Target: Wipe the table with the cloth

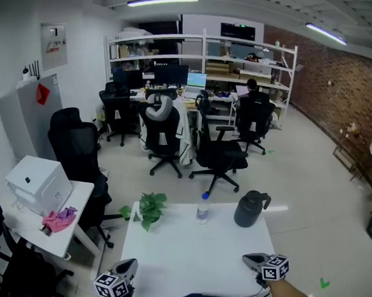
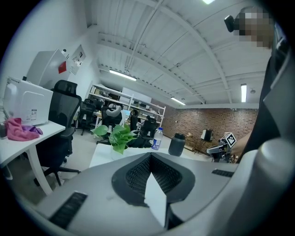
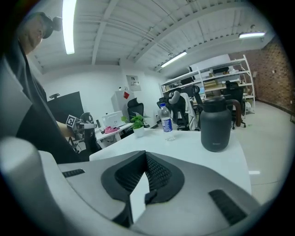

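Observation:
The pink cloth point(image 1: 60, 218) lies crumpled on a small side table point(image 1: 80, 194) to the left of the white table point(image 1: 201, 255). It also shows in the left gripper view as the cloth point(image 2: 20, 129) and, far off, in the right gripper view as the cloth point(image 3: 110, 130). My left gripper point(image 1: 127, 267) hovers at the white table's near left corner and my right gripper point(image 1: 250, 259) at its near right corner. Both are far from the cloth. Each gripper's jaws meet at the tips with nothing between them, in the left gripper view point(image 2: 150, 156) and the right gripper view point(image 3: 146, 153).
On the white table's far side stand a potted plant point(image 1: 151, 208), a water bottle point(image 1: 202, 210) and a black jug point(image 1: 248, 209). A white box point(image 1: 38, 183) sits beside the cloth. Black office chairs point(image 1: 77, 153) stand between the tables and beyond.

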The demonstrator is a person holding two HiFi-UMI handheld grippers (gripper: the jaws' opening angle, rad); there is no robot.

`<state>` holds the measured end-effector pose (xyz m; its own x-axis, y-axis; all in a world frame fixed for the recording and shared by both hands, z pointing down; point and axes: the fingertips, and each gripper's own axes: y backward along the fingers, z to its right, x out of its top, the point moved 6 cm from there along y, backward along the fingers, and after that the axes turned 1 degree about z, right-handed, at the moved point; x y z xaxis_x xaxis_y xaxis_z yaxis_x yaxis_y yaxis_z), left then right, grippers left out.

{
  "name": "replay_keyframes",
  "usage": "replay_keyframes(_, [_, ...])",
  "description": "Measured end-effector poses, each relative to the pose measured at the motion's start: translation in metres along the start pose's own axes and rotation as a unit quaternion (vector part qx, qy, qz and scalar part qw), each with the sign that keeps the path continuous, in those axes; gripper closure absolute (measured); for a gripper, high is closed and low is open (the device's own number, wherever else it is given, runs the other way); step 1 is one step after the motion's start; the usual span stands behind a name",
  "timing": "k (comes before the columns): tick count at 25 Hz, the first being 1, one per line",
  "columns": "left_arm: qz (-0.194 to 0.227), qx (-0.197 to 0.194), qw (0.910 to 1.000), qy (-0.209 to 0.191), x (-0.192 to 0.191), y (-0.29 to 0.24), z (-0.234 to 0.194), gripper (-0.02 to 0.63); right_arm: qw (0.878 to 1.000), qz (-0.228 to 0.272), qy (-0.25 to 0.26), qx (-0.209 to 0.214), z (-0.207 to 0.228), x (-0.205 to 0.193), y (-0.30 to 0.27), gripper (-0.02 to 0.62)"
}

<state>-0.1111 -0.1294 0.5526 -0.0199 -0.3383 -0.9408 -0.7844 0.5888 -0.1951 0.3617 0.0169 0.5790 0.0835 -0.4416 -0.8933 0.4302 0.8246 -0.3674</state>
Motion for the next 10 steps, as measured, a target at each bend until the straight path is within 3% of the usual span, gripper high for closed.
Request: replay_keyframes(10, [-0.002, -0.009, 1.0000, 0.001, -0.0047, -0.0030, 0.0026, 0.607, 1.000, -0.009, 0.002, 0.003, -0.0042, -0.0094, 0.0044, 0.595])
